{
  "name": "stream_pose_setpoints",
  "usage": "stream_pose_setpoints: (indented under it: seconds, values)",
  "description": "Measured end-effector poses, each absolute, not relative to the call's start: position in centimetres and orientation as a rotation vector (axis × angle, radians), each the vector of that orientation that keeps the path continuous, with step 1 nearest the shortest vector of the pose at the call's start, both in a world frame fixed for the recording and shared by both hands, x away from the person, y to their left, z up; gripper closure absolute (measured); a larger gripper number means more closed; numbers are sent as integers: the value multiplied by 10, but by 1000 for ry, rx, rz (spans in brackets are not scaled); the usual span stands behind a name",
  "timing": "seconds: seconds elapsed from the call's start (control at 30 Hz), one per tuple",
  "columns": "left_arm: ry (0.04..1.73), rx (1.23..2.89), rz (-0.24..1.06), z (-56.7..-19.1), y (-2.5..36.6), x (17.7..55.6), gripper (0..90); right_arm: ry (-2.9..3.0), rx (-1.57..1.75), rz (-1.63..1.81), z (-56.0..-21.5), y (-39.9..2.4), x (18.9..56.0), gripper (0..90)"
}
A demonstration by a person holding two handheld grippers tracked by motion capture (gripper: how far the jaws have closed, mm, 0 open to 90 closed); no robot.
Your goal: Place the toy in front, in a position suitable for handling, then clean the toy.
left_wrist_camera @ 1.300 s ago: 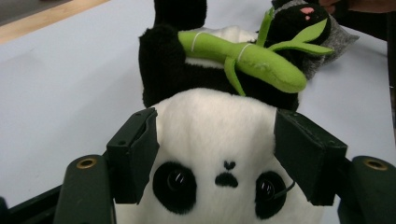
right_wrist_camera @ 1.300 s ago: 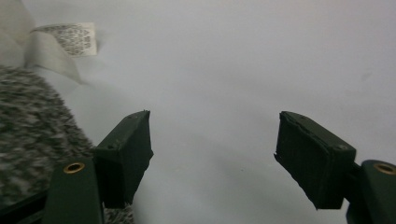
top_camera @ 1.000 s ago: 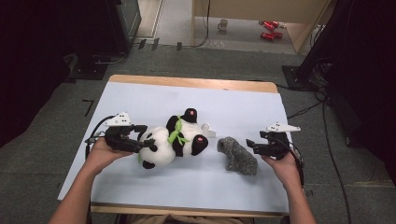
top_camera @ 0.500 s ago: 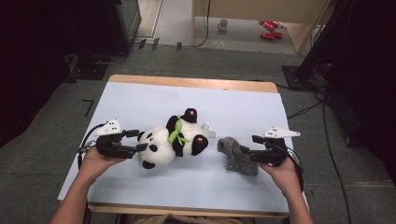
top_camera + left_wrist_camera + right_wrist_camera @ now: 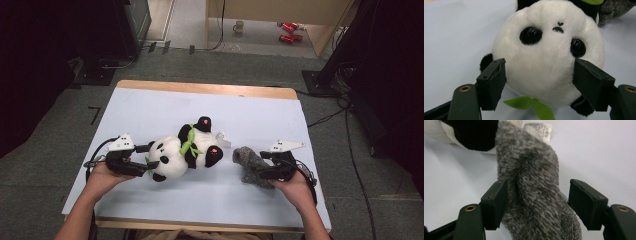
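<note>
Panda plush toy (image 5: 185,152) lies on its back near the middle of the pale blue tabletop (image 5: 150,107) in the high view, its long axis slanting from the head at the lower left to the feet at the upper right, toward the far edge. A grey sock (image 5: 249,165) lies just beside its foot, toward the right edge, with a small white label (image 5: 222,140) near it. The left gripper (image 5: 145,162) reaches the panda's head from the left; the right gripper (image 5: 260,172) meets the sock from the right.

In the left gripper view, the white head (image 5: 549,57) sits between the spread jaws, face up toward the camera, a green felt leaf (image 5: 531,106) beneath it. The jaws have just been opening; the pads flank the head without visibly pressing.

In the right gripper view, the sock (image 5: 534,195) runs lengthwise between the jaws, which have just been closing. The left pad touches the knit, while the right stands clear, so nothing is clamped. A printed tag (image 5: 539,130) shows beyond.
</note>
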State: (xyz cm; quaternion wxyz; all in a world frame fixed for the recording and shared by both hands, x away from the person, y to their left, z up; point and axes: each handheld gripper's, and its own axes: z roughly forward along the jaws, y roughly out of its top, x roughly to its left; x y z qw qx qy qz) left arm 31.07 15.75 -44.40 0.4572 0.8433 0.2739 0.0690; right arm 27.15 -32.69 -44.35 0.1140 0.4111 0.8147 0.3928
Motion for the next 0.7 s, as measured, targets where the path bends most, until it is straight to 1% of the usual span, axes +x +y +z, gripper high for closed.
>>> stream_pose_setpoints:
  seconds: [0.2,0.23,0.3,0.33,0.47,0.5,0.53,0.57,0.6,0.63,0.7]
  values:
    - [693,2047,112,-456,159,315,223,2411,1221,1123,-451,-328,275,355]
    - [718,2033,79,-459,160,317,208,2415,1222,1122,-453,-328,277,370]
    - [729,2025,68,-460,160,318,210,2413,1228,1120,-454,-328,277,371]
    - [738,2023,64,-461,160,320,210,2415,1218,1119,-456,-328,278,385]
    - [754,2012,47,-465,160,323,227,2450,1233,1103,-462,-326,283,488]
    - [750,2014,50,-465,160,324,227,2450,1233,1103,-462,-326,283,488]
    - [742,2010,46,-466,160,324,242,2456,1238,1098,-463,-325,284,557]
    - [737,2009,45,-466,160,324,252,2461,1240,1095,-463,-325,285,577]
    - [737,2009,45,-466,160,324,262,2461,1240,1095,-463,-325,285,577]
    - [733,2009,44,-466,160,325,284,2464,1260,1101,-464,-325,287,629]
    - [718,2006,42,-466,160,326,324,2455,1304,1113,-464,-325,288,661]
